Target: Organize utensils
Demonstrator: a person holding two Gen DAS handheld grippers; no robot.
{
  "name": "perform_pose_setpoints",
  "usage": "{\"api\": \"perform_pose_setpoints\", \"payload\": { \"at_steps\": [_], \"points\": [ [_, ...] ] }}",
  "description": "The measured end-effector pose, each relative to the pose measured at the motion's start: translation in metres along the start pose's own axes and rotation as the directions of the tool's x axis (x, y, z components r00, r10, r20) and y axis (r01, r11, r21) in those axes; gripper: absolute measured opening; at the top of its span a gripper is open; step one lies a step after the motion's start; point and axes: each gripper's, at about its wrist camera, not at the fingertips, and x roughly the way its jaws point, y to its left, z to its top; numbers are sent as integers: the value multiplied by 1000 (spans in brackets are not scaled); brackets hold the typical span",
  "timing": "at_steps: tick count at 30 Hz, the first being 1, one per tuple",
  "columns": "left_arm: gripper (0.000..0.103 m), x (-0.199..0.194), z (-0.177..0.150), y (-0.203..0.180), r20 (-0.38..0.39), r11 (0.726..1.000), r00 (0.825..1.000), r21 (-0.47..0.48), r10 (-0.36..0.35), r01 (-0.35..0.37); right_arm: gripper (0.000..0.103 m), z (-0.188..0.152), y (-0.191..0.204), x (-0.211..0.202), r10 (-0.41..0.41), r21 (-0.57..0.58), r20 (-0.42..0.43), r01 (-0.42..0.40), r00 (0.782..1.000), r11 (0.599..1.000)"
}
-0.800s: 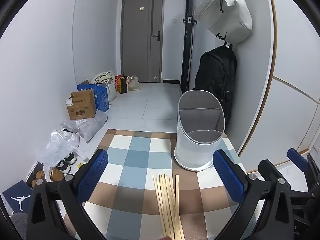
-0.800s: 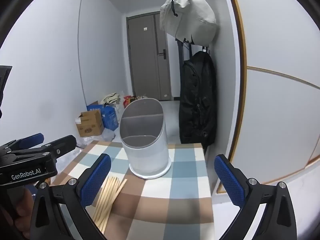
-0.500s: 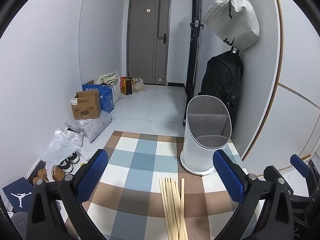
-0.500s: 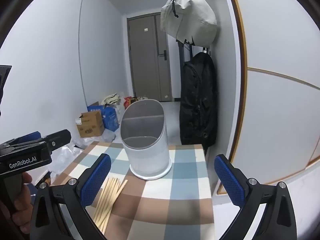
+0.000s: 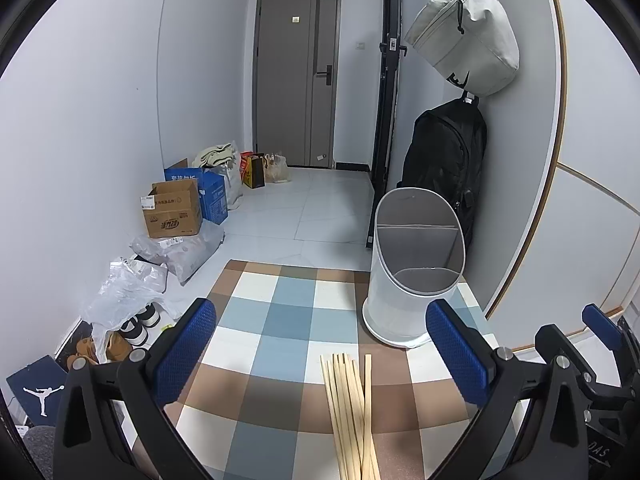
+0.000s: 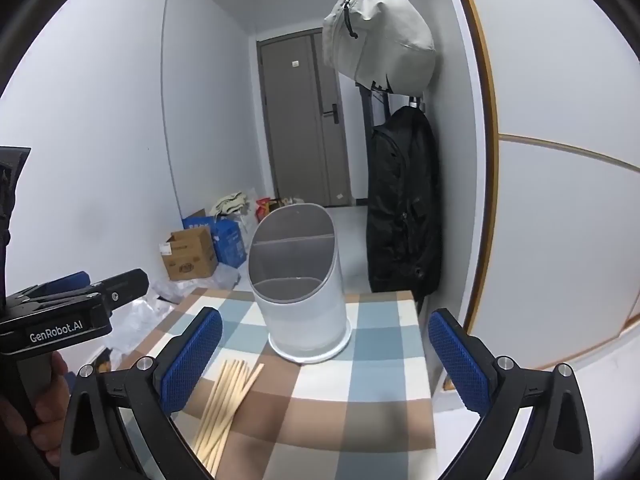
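Since a moment ago I have lifted my left gripper: the chopsticks now sit lower in its view and more of the floor shows. It gapes wide and holds nothing. One loose bundle of about seven chopsticks lies on the checked table. One white holder, with two compartments, stands just beyond them. My right gripper is spread wide too, empty.

Narrow hallway, pale walls, white tile floor. Grey door at far end. Cardboard boxes along left wall; black backpack, grey bag hung right.
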Motion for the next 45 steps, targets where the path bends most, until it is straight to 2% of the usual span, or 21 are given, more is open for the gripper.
{"api": "perform_pose_setpoints", "payload": {
  "at_steps": [45],
  "points": [
    [102, 3, -2, -5, -6, 1000, 1000, 6, -2, 2, 103, 3, -1, -3, -2, 5, -2, 2, 1000, 1000]
  ]
}}
